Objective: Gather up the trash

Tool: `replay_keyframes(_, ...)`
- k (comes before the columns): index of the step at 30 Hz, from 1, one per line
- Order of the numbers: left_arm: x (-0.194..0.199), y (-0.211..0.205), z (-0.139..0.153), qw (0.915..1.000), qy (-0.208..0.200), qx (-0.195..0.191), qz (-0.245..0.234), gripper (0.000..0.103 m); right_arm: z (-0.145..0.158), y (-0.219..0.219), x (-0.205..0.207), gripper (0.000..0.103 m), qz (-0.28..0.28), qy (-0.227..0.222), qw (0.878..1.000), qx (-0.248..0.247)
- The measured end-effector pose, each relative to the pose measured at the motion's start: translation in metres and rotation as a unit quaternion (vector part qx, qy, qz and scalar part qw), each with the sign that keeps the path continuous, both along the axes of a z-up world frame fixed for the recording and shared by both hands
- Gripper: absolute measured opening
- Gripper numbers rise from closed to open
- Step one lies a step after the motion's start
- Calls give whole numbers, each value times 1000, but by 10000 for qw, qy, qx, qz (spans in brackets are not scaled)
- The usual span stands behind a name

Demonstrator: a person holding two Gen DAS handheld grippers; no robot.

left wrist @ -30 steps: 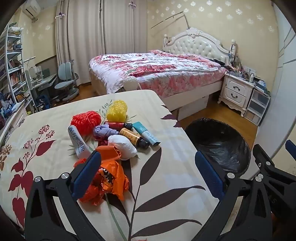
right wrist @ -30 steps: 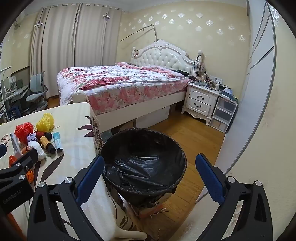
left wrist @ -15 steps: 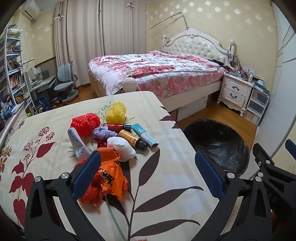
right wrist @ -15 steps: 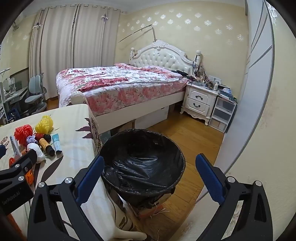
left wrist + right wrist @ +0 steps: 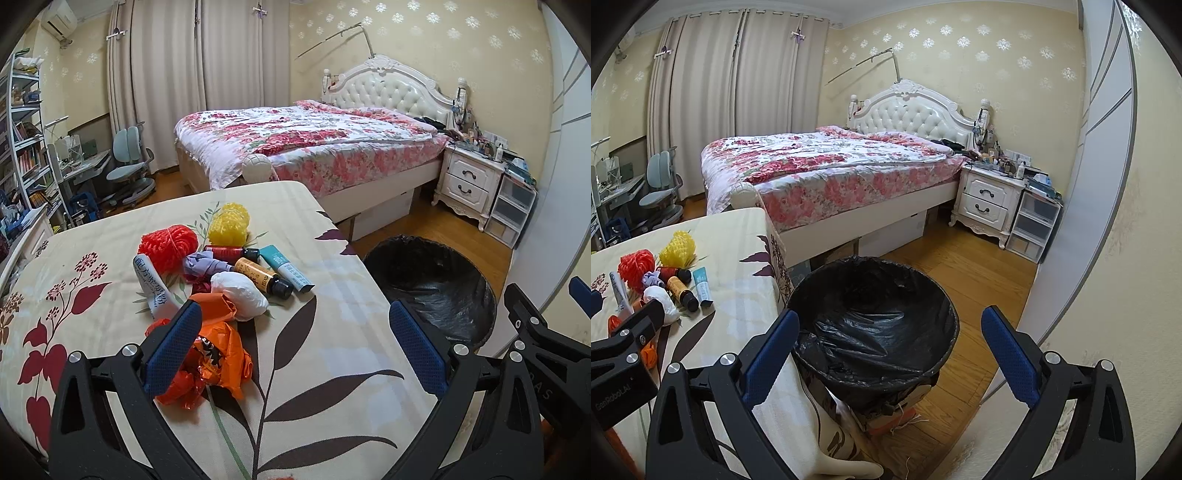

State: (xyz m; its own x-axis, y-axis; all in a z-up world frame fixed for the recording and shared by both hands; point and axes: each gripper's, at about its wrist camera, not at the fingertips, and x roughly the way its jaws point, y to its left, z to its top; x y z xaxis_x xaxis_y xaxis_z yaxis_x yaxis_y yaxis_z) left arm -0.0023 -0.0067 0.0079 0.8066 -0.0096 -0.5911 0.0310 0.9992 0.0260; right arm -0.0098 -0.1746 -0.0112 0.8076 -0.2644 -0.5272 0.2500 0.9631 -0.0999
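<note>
A bedroom bench (image 5: 332,354) carries a heap of trash: orange wrapper (image 5: 218,354), white wad (image 5: 240,295), bottles. Both left gripper (image 5: 291,354) and right gripper (image 5: 886,354) hover with jaws wide, empty. Nothing looks collected yet; next, likely close on the wrapper, then carry it to the black-lined bin (image 5: 875,325) beside the bench

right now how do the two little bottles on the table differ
The red bottle is red-bodied and lies farther back, beside the yellow mesh ball. The amber bottle is yellow-orange with dark print on its label and lies nearer, against the white crumpled bag and alongside the teal tube. The red one lies nearly across the view; the amber one slants toward the table's near right. Both lie on their sides with black caps.
</note>
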Motion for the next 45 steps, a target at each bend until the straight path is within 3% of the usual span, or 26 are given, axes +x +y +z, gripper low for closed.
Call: replay_keyframes(45, 1, -2, -7, 10000, 52, 30, -9, 99, 2, -3, -1, 96, -7, -12, 10000, 19)
